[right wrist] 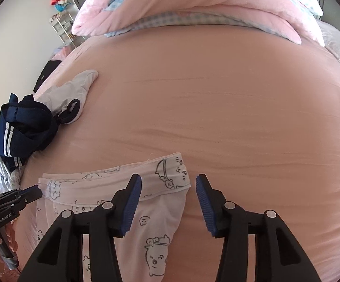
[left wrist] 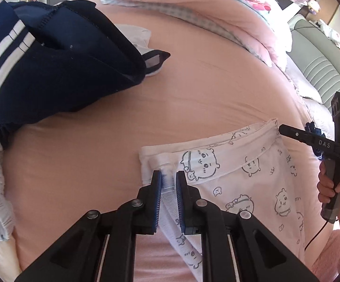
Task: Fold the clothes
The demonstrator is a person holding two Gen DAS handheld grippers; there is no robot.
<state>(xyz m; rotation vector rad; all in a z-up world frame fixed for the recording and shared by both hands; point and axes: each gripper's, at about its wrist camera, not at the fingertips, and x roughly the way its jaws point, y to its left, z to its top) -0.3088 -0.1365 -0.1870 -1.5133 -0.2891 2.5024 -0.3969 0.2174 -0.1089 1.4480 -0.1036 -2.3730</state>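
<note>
A white garment printed with cartoon animals (left wrist: 240, 171) (right wrist: 160, 211) lies flat on the pink bed sheet (left wrist: 193, 94) (right wrist: 217, 105), its waistband on the far side. My left gripper (left wrist: 169, 183) is shut on the waistband's left corner, and white cloth fills the gap between its blue pads. In the right wrist view, the left gripper (right wrist: 37, 190) comes in from the left at that same corner. My right gripper (right wrist: 168, 188) is open over the waistband's right corner, with neither pad pressing the cloth. From the left wrist view, the right gripper (left wrist: 281, 129) has its tip at that corner.
A navy garment with white stripes (left wrist: 40, 70) (right wrist: 24, 129) is heaped at the left, with a small white piece (right wrist: 76, 89) beside it. A pink and checked duvet (left wrist: 205, 11) (right wrist: 193, 7) is piled at the far end. A grey padded surface (left wrist: 322, 65) borders the bed's right.
</note>
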